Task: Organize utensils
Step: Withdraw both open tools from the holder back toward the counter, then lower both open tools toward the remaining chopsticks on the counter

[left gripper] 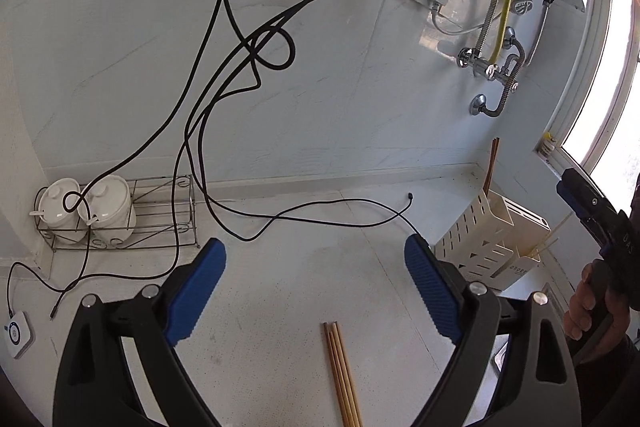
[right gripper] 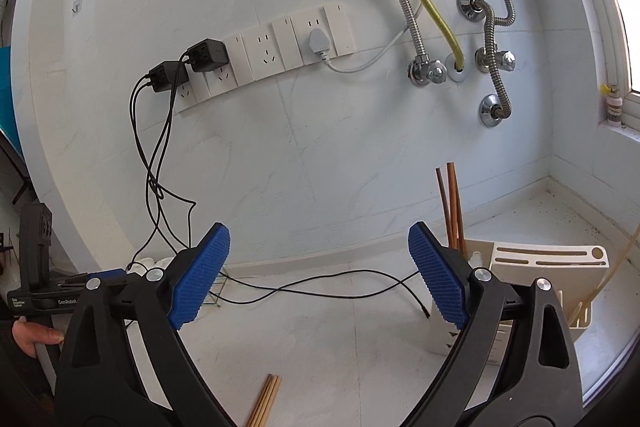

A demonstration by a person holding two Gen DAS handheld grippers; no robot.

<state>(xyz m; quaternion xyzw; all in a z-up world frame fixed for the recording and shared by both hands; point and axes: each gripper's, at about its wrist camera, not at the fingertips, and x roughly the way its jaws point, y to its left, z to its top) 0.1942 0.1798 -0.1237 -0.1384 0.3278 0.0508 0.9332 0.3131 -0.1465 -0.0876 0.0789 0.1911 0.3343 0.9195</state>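
My left gripper (left gripper: 316, 291), black arms with ribbed blue pads, stands wide apart with nothing between the pads, tilted downward. My right gripper (right gripper: 318, 275), same build, is spread just as wide and empty. A bare hand (left gripper: 590, 311) grips the right gripper's handle.

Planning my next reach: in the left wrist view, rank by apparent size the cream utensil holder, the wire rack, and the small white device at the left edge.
1. Wire rack and cream utensil holder: alike, unranked.
2. Small white device: smallest, despite lying nearer the camera.
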